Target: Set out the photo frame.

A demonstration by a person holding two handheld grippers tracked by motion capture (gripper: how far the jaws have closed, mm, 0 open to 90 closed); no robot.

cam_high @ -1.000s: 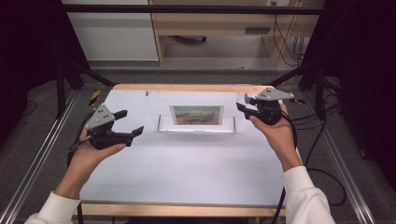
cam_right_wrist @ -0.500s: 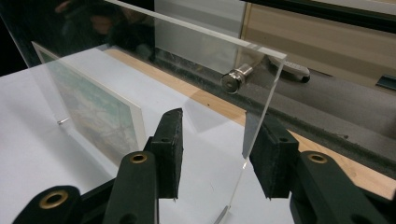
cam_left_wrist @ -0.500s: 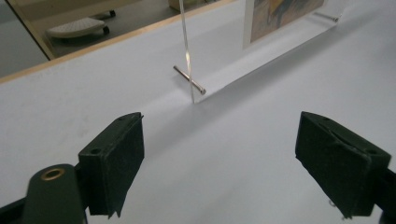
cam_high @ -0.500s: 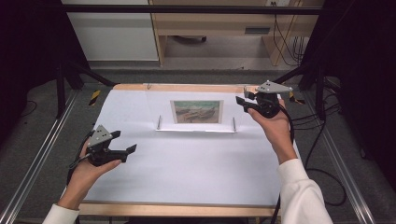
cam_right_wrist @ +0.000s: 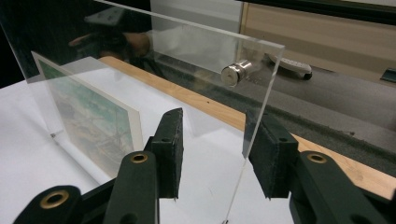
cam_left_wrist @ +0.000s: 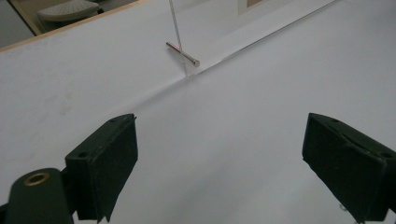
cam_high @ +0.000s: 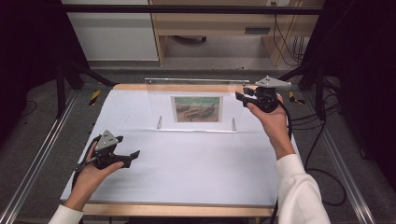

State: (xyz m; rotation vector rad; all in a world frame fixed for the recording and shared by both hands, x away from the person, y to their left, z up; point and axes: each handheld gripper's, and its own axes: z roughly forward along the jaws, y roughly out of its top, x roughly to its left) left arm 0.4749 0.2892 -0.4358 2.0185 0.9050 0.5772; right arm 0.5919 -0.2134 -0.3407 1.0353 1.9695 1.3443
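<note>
From the high view, a clear frame (cam_high: 196, 105) stands upright on the far half of the white table (cam_high: 196, 168), with a picture of boats (cam_high: 196, 108) inside it and 2 metal pegs at its foot, 1 at each lower corner. The right gripper (cam_high: 241, 96) is at the frame's right edge, near its top corner, held in a hand with a white sleeve; from here I cannot tell whether its pads touch the pane. The left gripper (cam_high: 134, 154) sits low over the table, well apart from the frame, on the person's side of it and off to its left. In the left gripper view, the left gripper (cam_left_wrist: 219, 154) has its 2 black jaws spread wide with nothing but bare table between them; they have just been opening further. Beyond them, the frame's lower corner meets the table, and 1 metal peg (cam_left_wrist: 183, 53) pokes through the pane there. In the right gripper view, the right gripper (cam_right_wrist: 212, 154) straddles the frame's (cam_right_wrist: 154, 70) upright side edge, 1 jaw on each face of the pane, at a middling gap. The pads stand clear of the pane on both sides, so it is bracketed, not clamped. A round metal stud (cam_right_wrist: 235, 72) sits in the frame's upper corner just above the jaws, and the picture (cam_right_wrist: 88, 119) shows through the pane farther along.
</note>
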